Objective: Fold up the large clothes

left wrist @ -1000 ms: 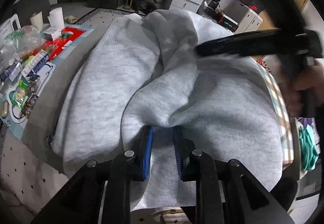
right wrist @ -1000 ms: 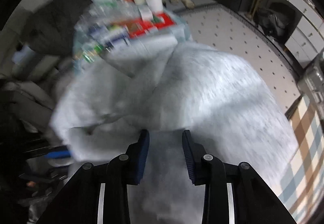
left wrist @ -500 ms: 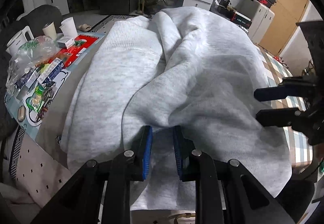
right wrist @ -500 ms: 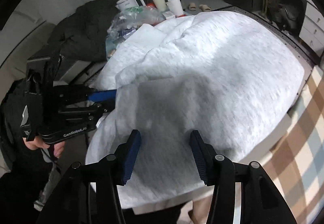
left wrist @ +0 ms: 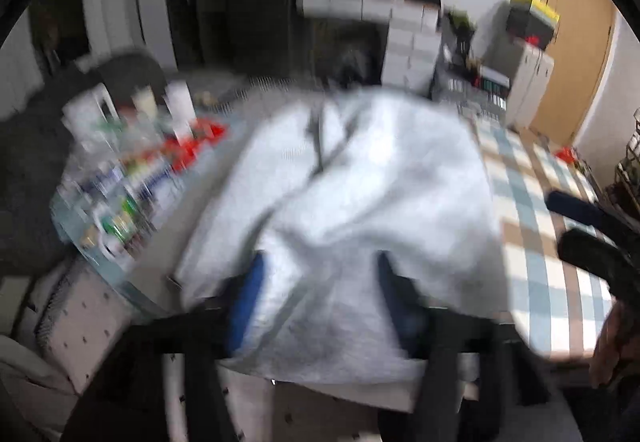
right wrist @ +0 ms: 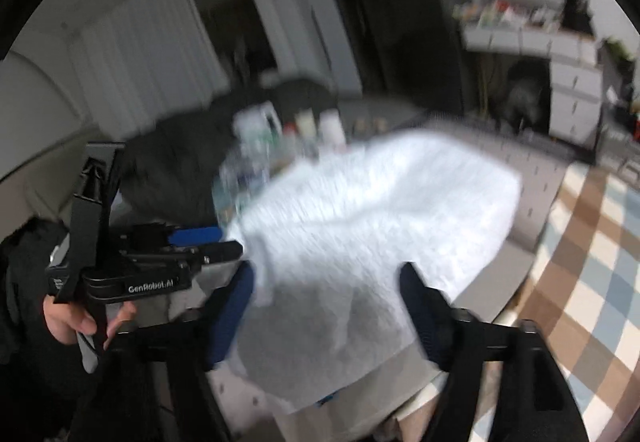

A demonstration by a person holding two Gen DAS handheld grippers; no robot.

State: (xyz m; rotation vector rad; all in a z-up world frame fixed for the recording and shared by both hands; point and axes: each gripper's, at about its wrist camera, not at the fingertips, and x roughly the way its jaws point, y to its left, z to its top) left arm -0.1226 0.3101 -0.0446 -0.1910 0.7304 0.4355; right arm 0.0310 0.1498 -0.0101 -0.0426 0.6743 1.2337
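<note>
Both views are smeared by motion. Just ahead of the left gripper one pale grey sweatshirt, soft and fleecy, is seen heaped in rounded folds on the table. Its near hem hangs between the blue pads, which are spreading apart and pressing on nothing. The jaws of the right gripper are likewise opening, with cloth below but unclamped. Beside the left gripper's left finger, a cluttered strip of packets and two white cups is made out. To its right a checked cloth in tan, blue and cream is spread. Farther off, a white drawer unit and a wooden door are visible.
</note>
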